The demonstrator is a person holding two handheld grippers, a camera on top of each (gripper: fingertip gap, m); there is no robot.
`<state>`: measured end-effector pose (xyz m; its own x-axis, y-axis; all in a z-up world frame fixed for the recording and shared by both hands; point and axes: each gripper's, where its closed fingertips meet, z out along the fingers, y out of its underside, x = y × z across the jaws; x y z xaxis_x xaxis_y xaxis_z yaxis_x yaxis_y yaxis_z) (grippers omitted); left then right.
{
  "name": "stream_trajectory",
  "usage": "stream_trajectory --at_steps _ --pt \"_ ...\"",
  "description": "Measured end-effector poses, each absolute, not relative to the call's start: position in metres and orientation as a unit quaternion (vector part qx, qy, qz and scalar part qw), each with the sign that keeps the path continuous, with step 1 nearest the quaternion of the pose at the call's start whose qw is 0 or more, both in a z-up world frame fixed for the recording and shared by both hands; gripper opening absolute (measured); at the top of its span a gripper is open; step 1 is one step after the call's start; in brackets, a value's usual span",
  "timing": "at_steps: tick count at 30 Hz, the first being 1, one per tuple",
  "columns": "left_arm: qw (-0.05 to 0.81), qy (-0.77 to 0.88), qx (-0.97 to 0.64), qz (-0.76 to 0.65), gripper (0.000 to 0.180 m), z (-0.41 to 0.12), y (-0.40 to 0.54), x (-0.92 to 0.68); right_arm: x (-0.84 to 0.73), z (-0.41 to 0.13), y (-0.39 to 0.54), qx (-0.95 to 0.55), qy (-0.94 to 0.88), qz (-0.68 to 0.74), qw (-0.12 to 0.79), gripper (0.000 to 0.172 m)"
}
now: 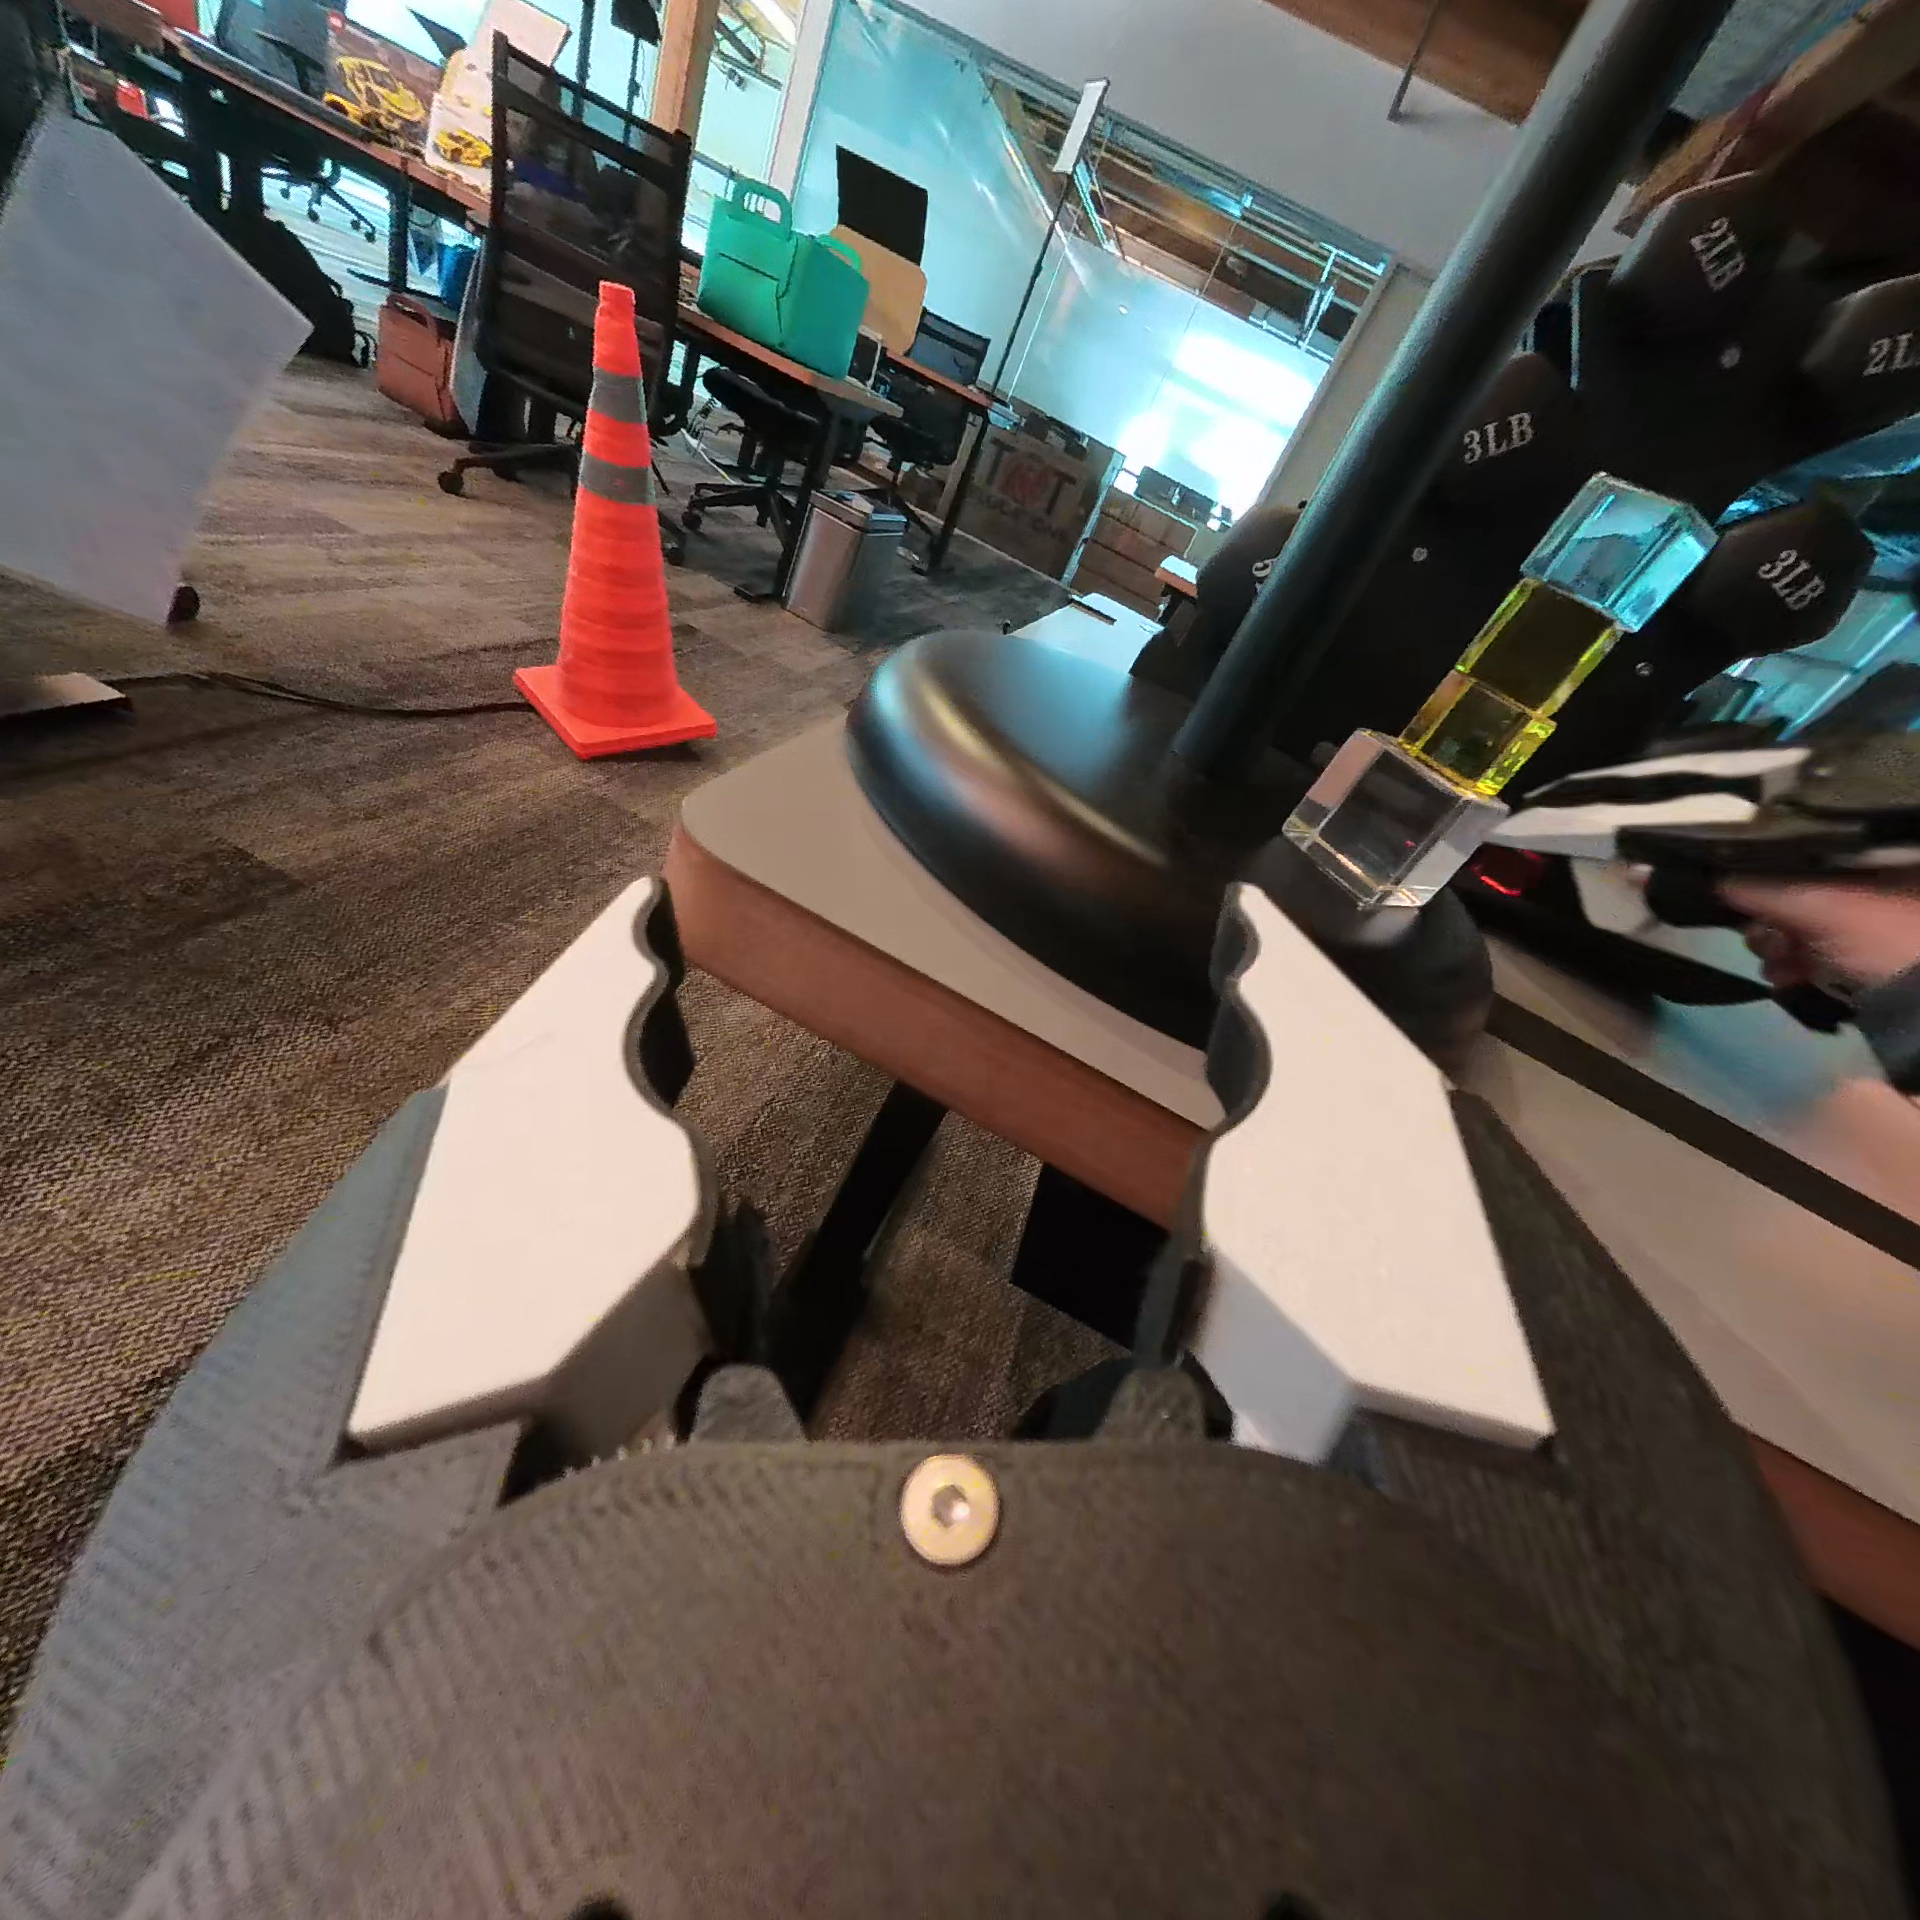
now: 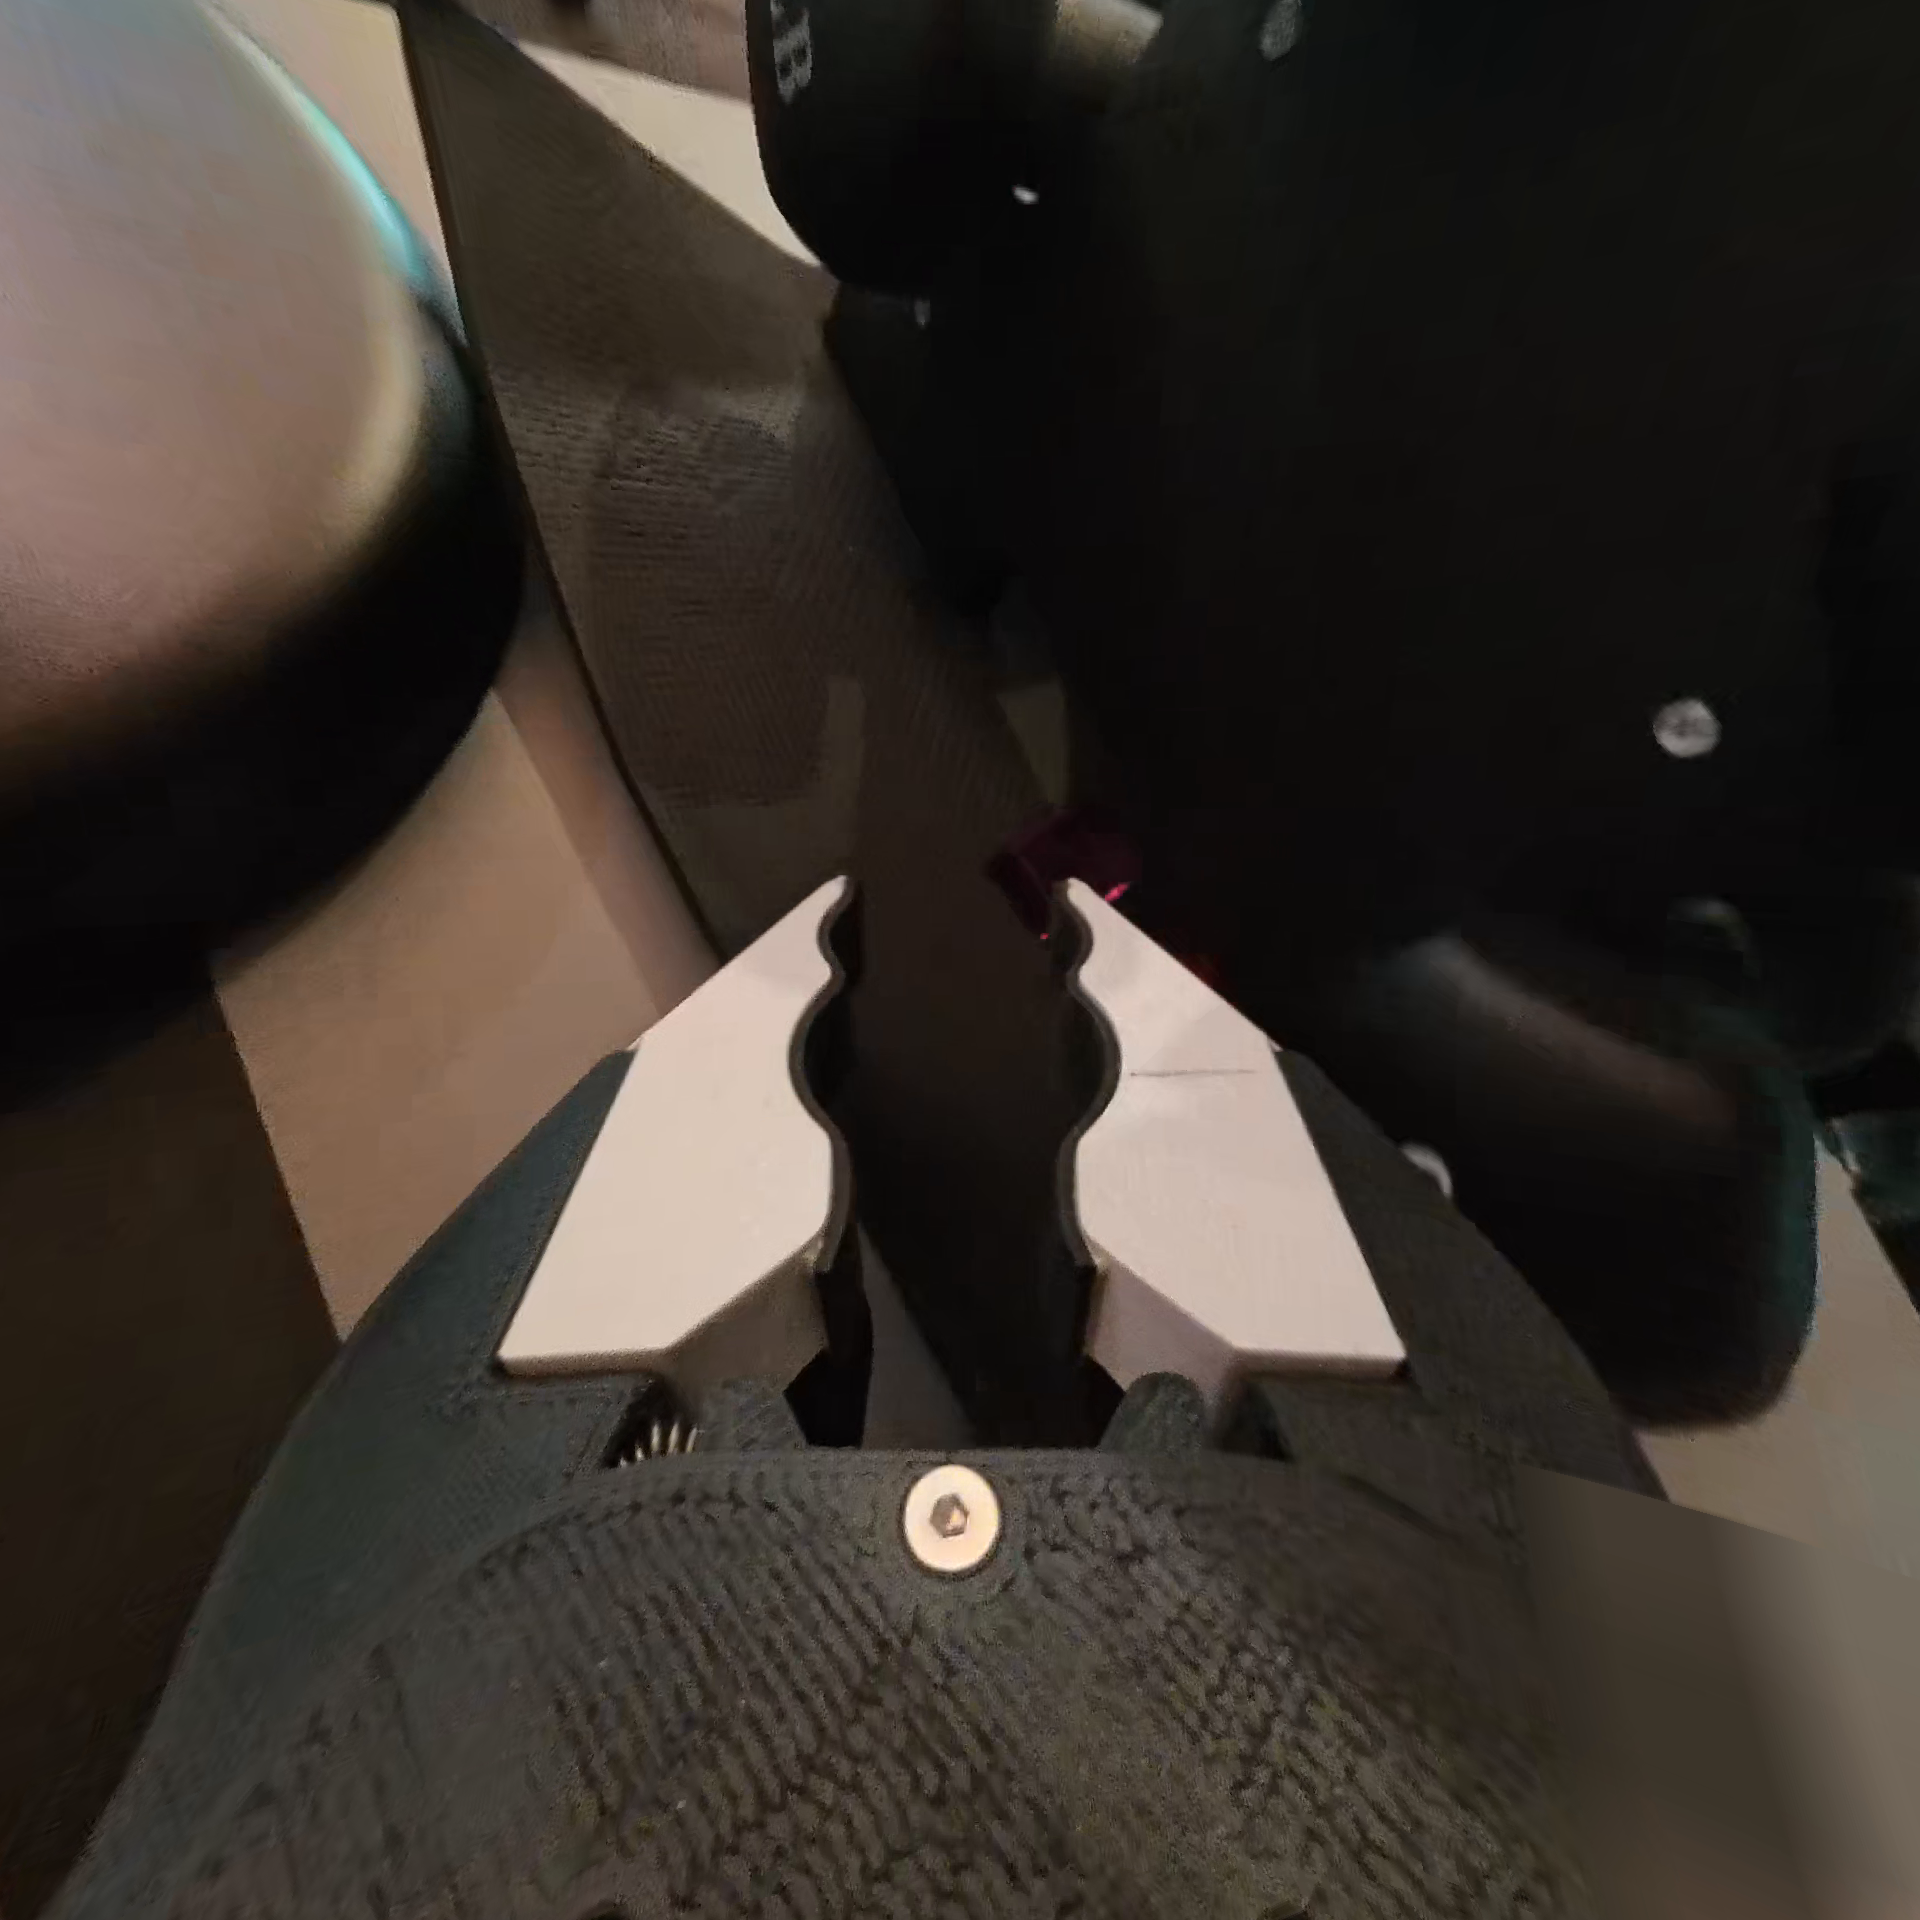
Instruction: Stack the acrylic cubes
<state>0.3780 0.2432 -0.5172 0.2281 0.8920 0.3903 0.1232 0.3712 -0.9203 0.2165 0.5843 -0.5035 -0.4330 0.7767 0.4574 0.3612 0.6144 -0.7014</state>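
Note:
My left gripper [image 1: 945, 914] is wide open and empty, just off the corner of a pale table [image 1: 769, 831], facing a black lamp base [image 1: 1018, 748]. To its right stands a stack of see-through cubes: a clear cube [image 1: 1382, 821] at the bottom, yellow cubes [image 1: 1507, 686] above it and a blue cube [image 1: 1621, 551] on top. My right gripper [image 2: 956, 904] is narrowly open, with only a dark strip [image 2: 675, 468] of the table showing between its pads. A small red cube [image 2: 1049, 862] lies just beyond its right fingertip, outside the grasp. In the left wrist view the right gripper [image 1: 1558, 821] reaches in beside the clear cube.
Black dumbbells [image 1: 1496, 447] on a rack stand behind the stack and fill the right wrist view [image 2: 1351, 520]. The lamp pole [image 1: 1403, 416] rises beside the stack, and the lamp base [image 2: 208, 468] shows at the left. An orange cone [image 1: 613, 561] stands on the carpet. My right fingertips sit around 40 cm from my left ones.

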Motion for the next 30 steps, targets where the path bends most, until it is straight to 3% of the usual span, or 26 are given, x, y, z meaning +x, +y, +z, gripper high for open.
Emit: stream_trajectory --at_steps 5,9,17,19,20,22,30 --pt "0.625 -0.534 -0.478 0.310 0.102 -0.515 0.248 0.380 0.186 -0.526 0.587 -0.442 -0.804 0.204 0.341 0.052" --pt "0.625 -0.535 -0.472 0.316 0.101 -0.512 0.242 0.382 0.178 -0.532 0.603 -0.457 -0.796 0.141 0.371 0.044" --pt "0.629 -0.537 -0.462 0.321 0.101 -0.510 0.233 0.386 0.176 -0.534 0.605 -0.492 -0.781 0.134 0.360 0.050" --pt "0.630 -0.536 -0.460 0.321 0.101 -0.509 0.232 0.387 0.184 -0.529 0.577 -0.452 -0.814 0.202 0.304 0.039" --pt "0.631 -0.537 -0.460 0.321 0.101 -0.509 0.231 0.387 0.196 -0.527 0.556 -0.441 -0.827 0.252 0.242 0.024" --pt "0.633 -0.538 -0.458 0.317 0.101 -0.510 0.230 0.387 0.209 -0.522 0.546 -0.457 -0.820 0.286 0.193 0.043" --pt "0.641 -0.536 -0.455 0.307 0.100 -0.510 0.233 0.385 0.193 -0.517 0.599 -0.531 -0.741 0.252 0.326 0.054"
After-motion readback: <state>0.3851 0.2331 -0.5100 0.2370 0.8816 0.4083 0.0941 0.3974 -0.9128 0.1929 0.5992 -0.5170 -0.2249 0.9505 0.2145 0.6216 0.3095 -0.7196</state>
